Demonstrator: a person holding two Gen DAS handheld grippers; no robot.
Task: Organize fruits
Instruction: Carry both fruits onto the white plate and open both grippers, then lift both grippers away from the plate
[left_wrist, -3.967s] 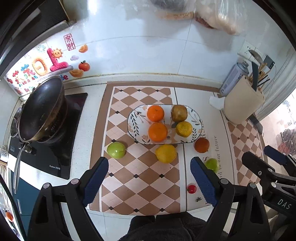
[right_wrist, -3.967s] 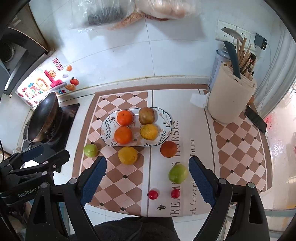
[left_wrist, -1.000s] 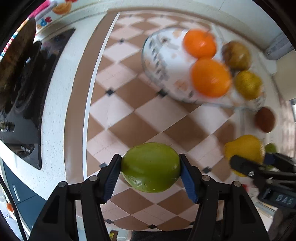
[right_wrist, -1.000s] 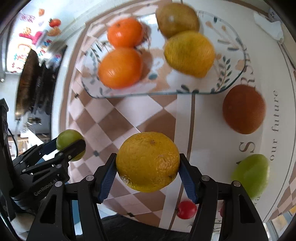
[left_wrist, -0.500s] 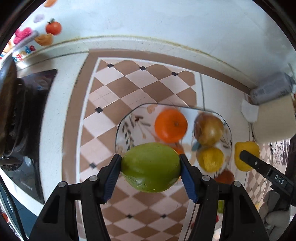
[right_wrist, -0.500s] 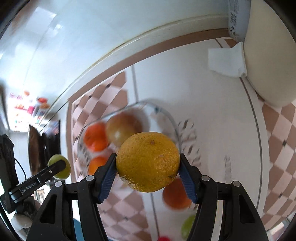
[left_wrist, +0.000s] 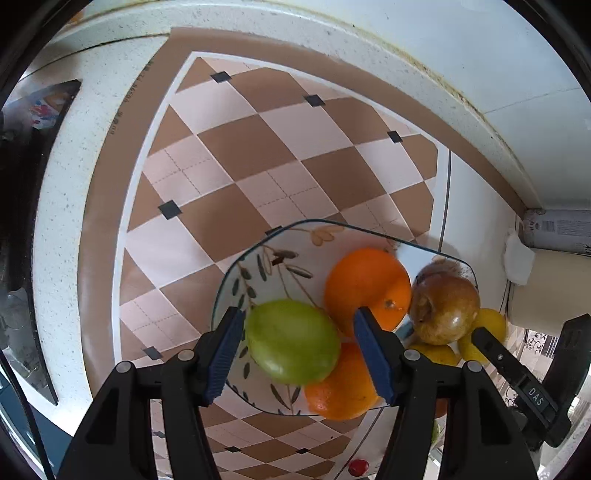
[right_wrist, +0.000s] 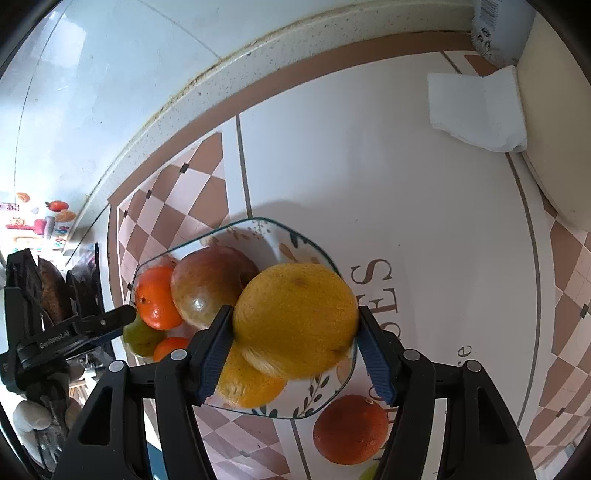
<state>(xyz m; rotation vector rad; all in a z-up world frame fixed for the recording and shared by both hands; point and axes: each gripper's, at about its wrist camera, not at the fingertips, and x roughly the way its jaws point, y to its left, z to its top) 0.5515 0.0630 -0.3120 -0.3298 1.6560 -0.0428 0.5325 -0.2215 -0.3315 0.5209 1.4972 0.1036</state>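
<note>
Fruit now over the plate (left_wrist: 236, 273), up from the worktop a second ago: left gripper (left_wrist: 299, 350) spread around the apple (left_wrist: 291, 341), right gripper (right_wrist: 295, 349) opening around the lemon (right_wrist: 295, 319).

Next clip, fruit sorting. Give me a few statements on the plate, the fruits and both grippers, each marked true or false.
1. The left gripper has a green fruit between its fingers. True.
2. The right gripper carries a red cherry tomato. False: a yellow citrus fruit sits between its jaws, which are opening.
3. The plate is empty. False: it holds oranges and a brownish fruit.
4. A dark orange fruit lies on the mat outside the plate. True.
</note>
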